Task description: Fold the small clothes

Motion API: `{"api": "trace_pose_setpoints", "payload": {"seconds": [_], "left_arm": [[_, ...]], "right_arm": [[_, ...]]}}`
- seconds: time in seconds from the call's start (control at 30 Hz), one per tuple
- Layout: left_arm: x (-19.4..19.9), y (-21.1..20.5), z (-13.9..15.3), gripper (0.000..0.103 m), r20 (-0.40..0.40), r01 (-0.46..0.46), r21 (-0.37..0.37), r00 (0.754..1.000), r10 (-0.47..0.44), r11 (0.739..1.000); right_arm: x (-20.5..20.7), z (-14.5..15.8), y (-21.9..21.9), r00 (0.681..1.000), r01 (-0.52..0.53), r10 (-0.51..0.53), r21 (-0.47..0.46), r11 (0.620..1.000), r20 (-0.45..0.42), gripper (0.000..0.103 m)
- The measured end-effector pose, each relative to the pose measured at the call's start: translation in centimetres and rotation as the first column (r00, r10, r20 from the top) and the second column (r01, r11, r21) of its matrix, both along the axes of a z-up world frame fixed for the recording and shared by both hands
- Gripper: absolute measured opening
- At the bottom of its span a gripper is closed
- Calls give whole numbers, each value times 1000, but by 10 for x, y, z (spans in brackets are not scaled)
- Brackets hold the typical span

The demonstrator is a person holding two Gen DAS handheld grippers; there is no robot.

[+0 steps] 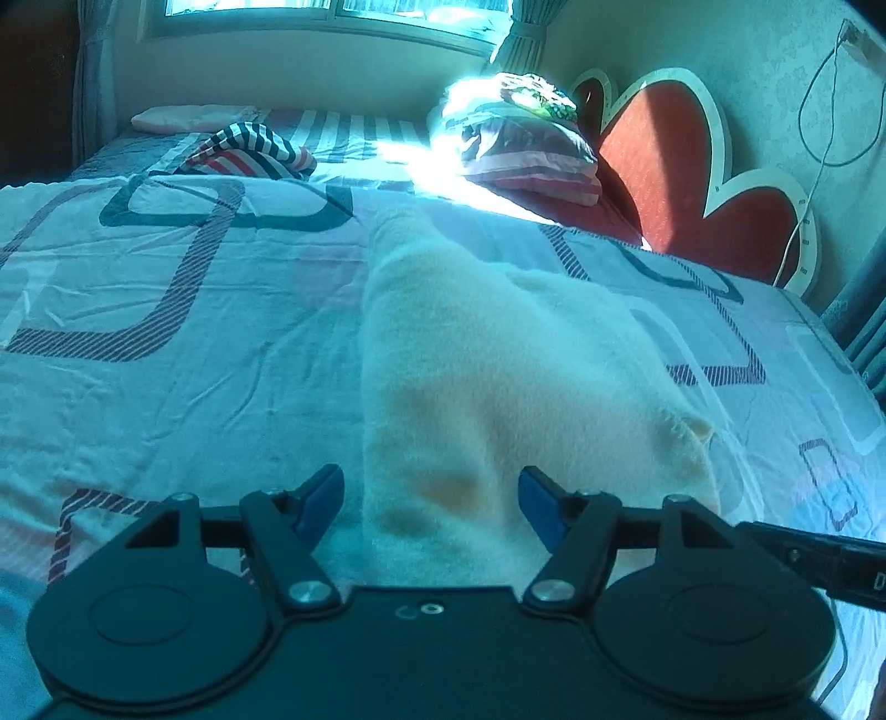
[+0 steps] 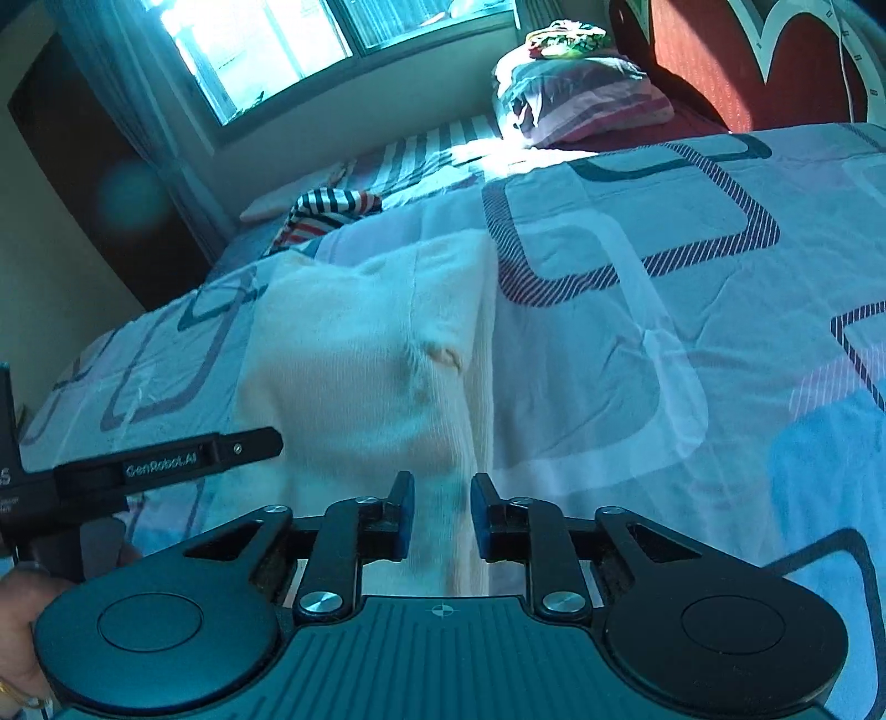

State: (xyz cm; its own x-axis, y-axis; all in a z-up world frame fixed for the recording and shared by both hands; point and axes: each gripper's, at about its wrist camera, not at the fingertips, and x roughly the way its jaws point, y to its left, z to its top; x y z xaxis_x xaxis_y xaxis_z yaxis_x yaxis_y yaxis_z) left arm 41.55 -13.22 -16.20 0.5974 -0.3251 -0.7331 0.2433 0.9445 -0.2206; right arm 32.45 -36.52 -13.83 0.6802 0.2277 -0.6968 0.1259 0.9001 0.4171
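Observation:
A small cream knit garment (image 1: 498,376) lies on the patterned bed sheet (image 1: 166,310), stretched away from me. My left gripper (image 1: 429,501) is open, its blue-padded fingers on either side of the garment's near end. The garment also shows in the right wrist view (image 2: 365,354). My right gripper (image 2: 442,515) is open with a narrower gap, its jaws either side of the garment's near right edge. The left gripper's body (image 2: 166,459) shows at the left of the right wrist view.
A striped garment (image 1: 249,149) lies crumpled at the far side of the bed. A stack of folded bedding (image 1: 526,138) sits by the red flower-shaped headboard (image 1: 692,183). A window (image 2: 310,44) and curtains are behind. A cable (image 1: 830,127) hangs on the right wall.

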Motion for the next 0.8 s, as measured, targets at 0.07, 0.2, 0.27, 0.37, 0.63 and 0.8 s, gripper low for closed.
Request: {"api": "trace_pose_setpoints", "payload": {"seconds": [0.07, 0.2, 0.27, 0.37, 0.63, 0.8], "left_arm": [[5, 1, 7, 68, 6, -9, -22, 1000, 9, 1000], [26, 0, 11, 68, 10, -57, -40, 998, 57, 998], [38, 4, 11, 68, 3, -93, -60, 996, 93, 994], [58, 15, 8, 66, -29, -156, -119, 988, 153, 981], [100, 23, -9, 42, -88, -166, -185, 984, 152, 969], [105, 12, -17, 32, -70, -128, -177, 991, 117, 976]], "right_arm": [[14, 4, -4, 1000, 17, -17, 8, 1000, 8, 32], [46, 6, -11, 999, 44, -44, 33, 998, 11, 45], [63, 5, -15, 999, 52, -53, 48, 997, 10, 56], [91, -2, -23, 997, 71, -71, 80, 994, 0, 58], [149, -25, -32, 995, 89, -85, 96, 991, -50, 58], [156, -22, -17, 999, 46, -46, -5, 999, -10, 13]]}}
